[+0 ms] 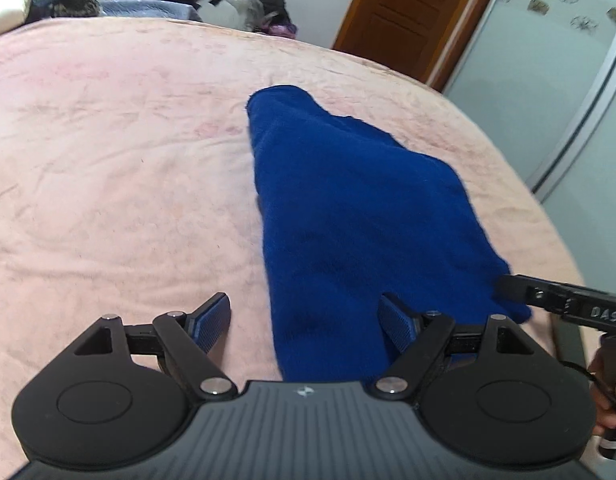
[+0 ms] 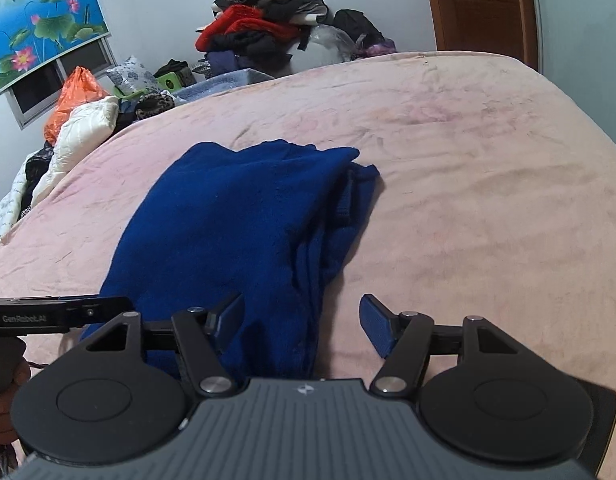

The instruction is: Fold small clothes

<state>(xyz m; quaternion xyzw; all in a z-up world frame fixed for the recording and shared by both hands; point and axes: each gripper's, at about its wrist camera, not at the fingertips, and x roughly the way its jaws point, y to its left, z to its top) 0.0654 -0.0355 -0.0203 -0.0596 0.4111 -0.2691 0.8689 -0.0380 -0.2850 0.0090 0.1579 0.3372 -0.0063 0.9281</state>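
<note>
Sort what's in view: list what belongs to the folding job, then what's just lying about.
Part of the job:
- blue garment, partly folded on the pink bedspread
- left gripper, open at its near edge
- right gripper, open at its near edge

Just lying about:
- pile of clothes by the far wall
- orange bag
- white quilt
- lotus picture
- wooden door

I see a big bed with a soft pink blanket (image 2: 488,184), and a folded blue sweater (image 2: 228,216) lies flat on it.
</note>
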